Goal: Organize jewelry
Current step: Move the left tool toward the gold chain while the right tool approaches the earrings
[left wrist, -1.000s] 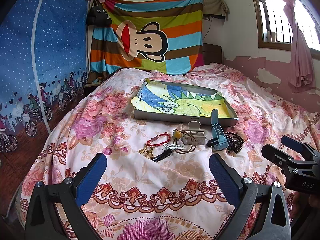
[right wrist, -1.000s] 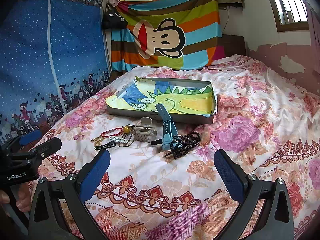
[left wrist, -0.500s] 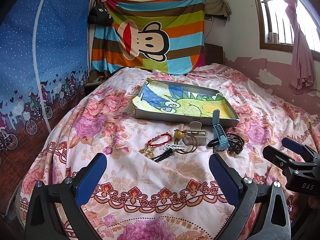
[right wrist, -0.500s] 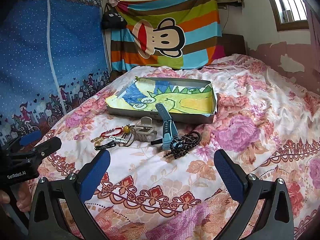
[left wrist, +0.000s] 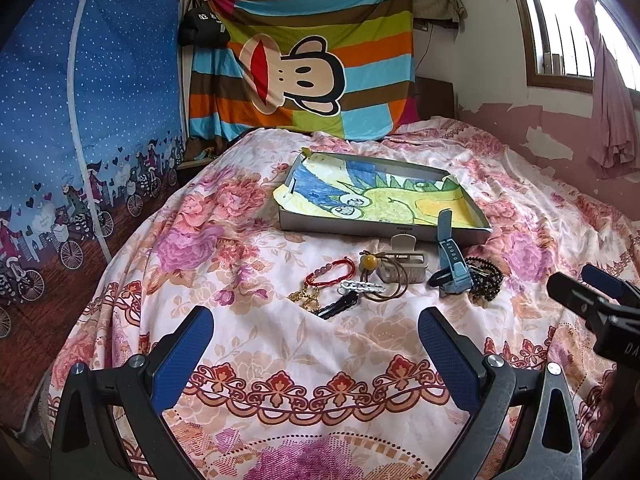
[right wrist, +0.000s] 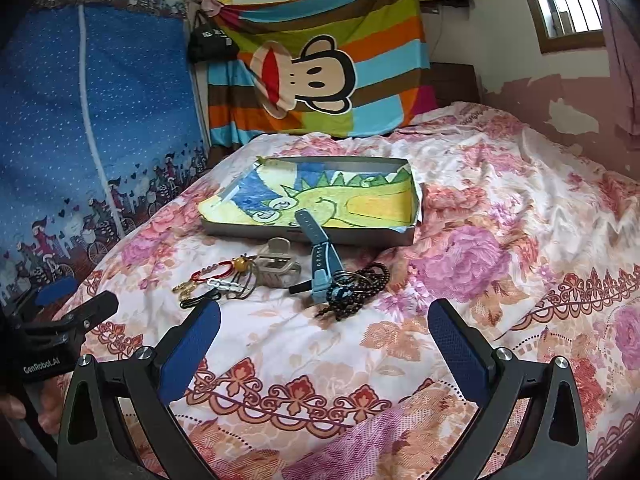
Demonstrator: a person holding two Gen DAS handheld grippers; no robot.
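Observation:
A row of jewelry lies on the floral bedspread in front of a shallow grey tray point(left wrist: 352, 229) point(right wrist: 360, 237) lined with a dinosaur drawing. From the left: a gold chain point(left wrist: 304, 298), a red bead bracelet point(left wrist: 330, 273) point(right wrist: 212, 271), a black hair clip point(left wrist: 338, 307), a white clip point(left wrist: 362, 286), brown hair ties with an amber bead point(left wrist: 368, 261), a beige claw clip point(left wrist: 402, 266) point(right wrist: 278, 266), a blue watch point(left wrist: 450, 264) point(right wrist: 322, 266) and a dark bead bracelet point(left wrist: 486, 278) point(right wrist: 360, 284). My left gripper point(left wrist: 316, 350) and right gripper point(right wrist: 324, 344) both hover open, short of the row, holding nothing.
A blue dotted wardrobe cover point(left wrist: 80, 120) stands along the bed's left side. A striped monkey blanket point(left wrist: 304, 68) hangs at the head. A window point(left wrist: 568, 28) and pink curtain are at the right. Each gripper shows at the other view's edge point(left wrist: 592, 308) point(right wrist: 52, 320).
Both grippers have crept slightly forward toward the jewelry; the items and tray lie as before.

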